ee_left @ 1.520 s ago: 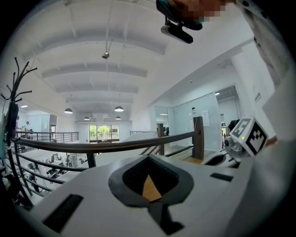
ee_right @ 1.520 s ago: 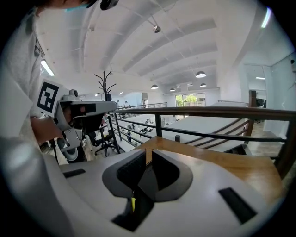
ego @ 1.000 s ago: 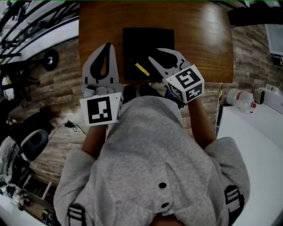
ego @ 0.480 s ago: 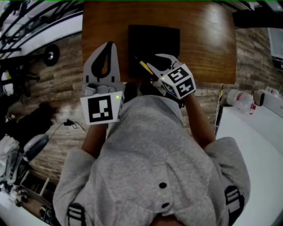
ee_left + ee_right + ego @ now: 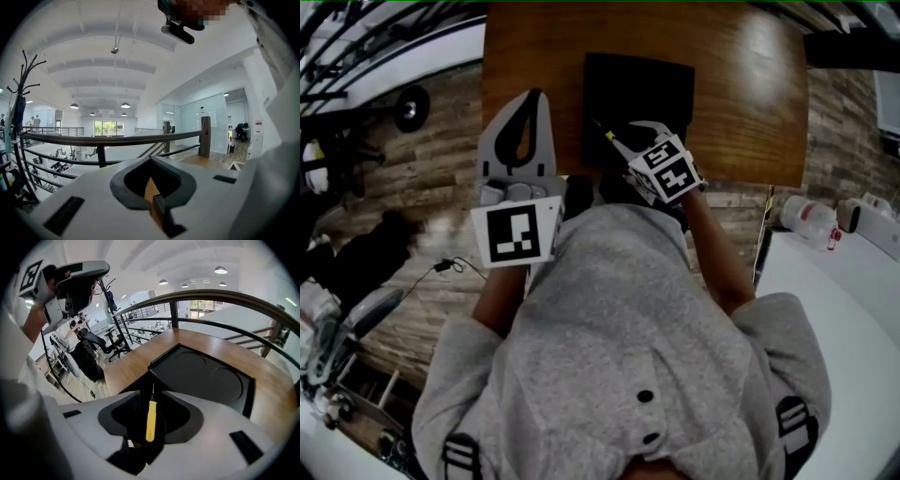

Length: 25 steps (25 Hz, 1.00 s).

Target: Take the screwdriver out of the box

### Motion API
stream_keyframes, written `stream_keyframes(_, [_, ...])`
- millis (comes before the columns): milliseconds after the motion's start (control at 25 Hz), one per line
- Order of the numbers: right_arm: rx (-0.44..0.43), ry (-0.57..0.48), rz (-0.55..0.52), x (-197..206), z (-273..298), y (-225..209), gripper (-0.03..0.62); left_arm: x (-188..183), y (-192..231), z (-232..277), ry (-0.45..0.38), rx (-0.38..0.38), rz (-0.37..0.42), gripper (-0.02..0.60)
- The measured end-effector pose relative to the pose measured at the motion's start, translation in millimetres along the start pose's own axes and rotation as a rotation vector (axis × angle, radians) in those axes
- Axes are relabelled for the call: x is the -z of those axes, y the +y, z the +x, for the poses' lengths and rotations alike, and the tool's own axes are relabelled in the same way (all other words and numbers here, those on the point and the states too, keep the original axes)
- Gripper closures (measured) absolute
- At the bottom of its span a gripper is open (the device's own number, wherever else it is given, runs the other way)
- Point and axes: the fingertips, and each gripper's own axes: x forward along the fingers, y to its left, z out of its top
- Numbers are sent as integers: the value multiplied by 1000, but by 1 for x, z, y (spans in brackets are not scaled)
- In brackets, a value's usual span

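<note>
A brown wooden table point(image 5: 741, 84) fills the upper middle of the head view, and around it is a floor of wood planks point(image 5: 431, 159). In the right gripper view a dark curved railing point(image 5: 211, 296) runs behind the table, with an office chair point(image 5: 101, 343) at the left and ceiling lamps point(image 5: 220, 270) above. A white counter point(image 5: 834, 309) is at the right edge of the head view and a white bottle point(image 5: 806, 211) lies near it.

On the table stands a black box point(image 5: 637, 94); its bottom has two round hollows. The yellow-handled screwdriver point(image 5: 609, 138) lies in the lower left part of the box.

The right gripper point(image 5: 630, 137) is over this corner. Its jaws have just been opening and are spread, with the screwdriver point(image 5: 150, 420) between them, not pinched. The left gripper point(image 5: 532, 96) is beside the box at the left, with its jaws pressed together on nothing. The person's grey sweater point(image 5: 619, 356) covers the near edge of the table.
</note>
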Motion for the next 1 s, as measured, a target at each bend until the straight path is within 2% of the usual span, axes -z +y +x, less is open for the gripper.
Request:
stream_keyframes(440, [-30,141,5,27,38,5,439,10,8,4,24,-5,-15,569])
stream_keyframes(1000, [9,224,0,51,58,1,445,19,6,7,37,1,-25,569])
